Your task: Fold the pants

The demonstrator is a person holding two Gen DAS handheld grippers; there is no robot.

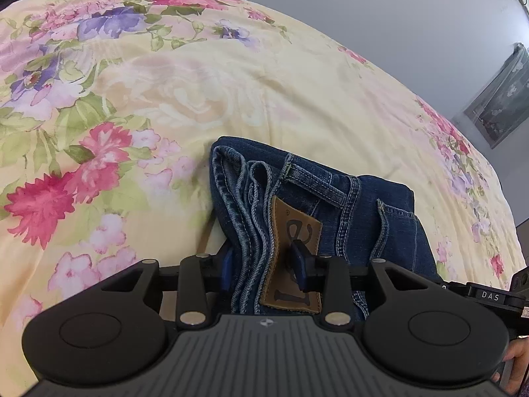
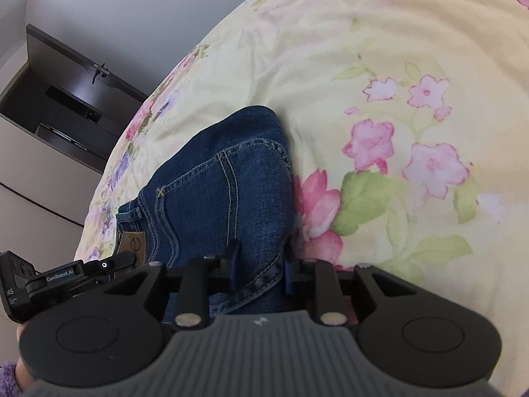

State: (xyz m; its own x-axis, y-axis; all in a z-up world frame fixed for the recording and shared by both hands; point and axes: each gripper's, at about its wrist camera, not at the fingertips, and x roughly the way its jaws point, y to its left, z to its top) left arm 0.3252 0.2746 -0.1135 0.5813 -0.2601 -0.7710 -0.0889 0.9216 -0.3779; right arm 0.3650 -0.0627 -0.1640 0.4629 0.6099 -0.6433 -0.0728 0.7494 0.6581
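Dark blue jeans lie folded into a thick bundle on a floral bedspread, with the stacked hems and a brown leather patch facing me. My left gripper is shut on that hem and waistband end; one blue pad rests on the patch, the other on the outer denim edge. In the right wrist view the same jeans show a back pocket and the patch. My right gripper is shut on the folded denim edge at the bundle's other side, down near the bedspread.
The bed falls off to a grey floor beyond the jeans. A dark cabinet stands past the bed's edge, and a framed panel leans at the far right. A person's hand and a purple sleeve show at the frame edges.
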